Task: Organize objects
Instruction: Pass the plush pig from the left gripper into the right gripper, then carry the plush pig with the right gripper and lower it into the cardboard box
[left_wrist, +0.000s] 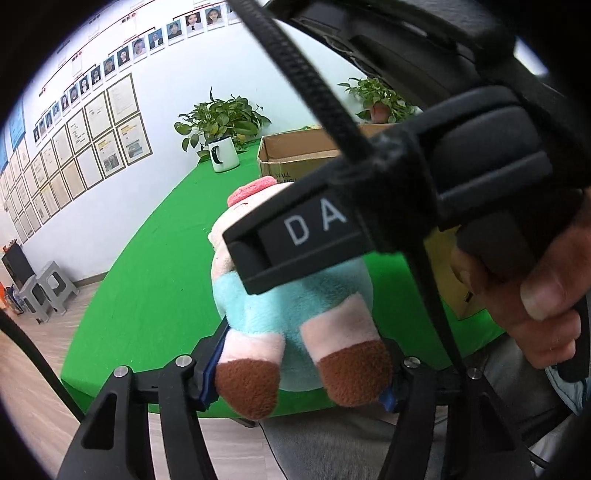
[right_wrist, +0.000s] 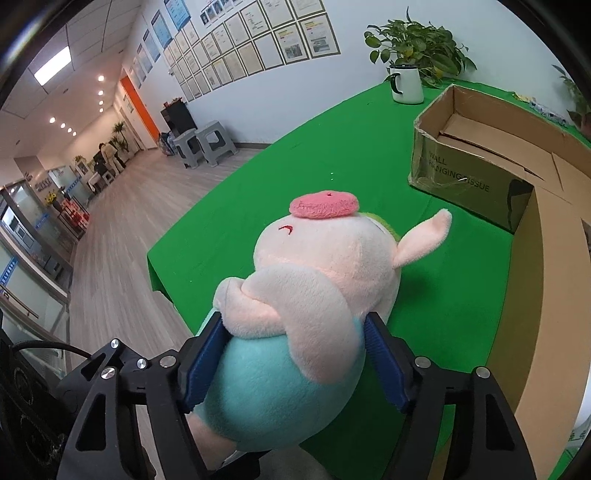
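A plush pig (right_wrist: 295, 314) with a pale pink head, pink snout and turquoise body is held above the near corner of the green table (right_wrist: 351, 147). My right gripper (right_wrist: 295, 362) is shut on its turquoise belly, blue pads on both sides. In the left wrist view the same pig (left_wrist: 295, 314) shows feet first, brown soles toward the camera. My left gripper (left_wrist: 299, 373) is shut on the pig's lower body. The right gripper's black body (left_wrist: 424, 192), marked "DA", crosses just above the pig, with the hand that holds it (left_wrist: 546, 288).
An open cardboard box (right_wrist: 480, 166) printed "WALL HANGING TISSUE" stands on the table to the right, also in the left wrist view (left_wrist: 295, 155). A cardboard flap (right_wrist: 554, 277) lies at the right. A potted plant in a white mug (right_wrist: 406, 81) stands at the far edge. Grey stools (right_wrist: 207, 144) stand on the floor at left.
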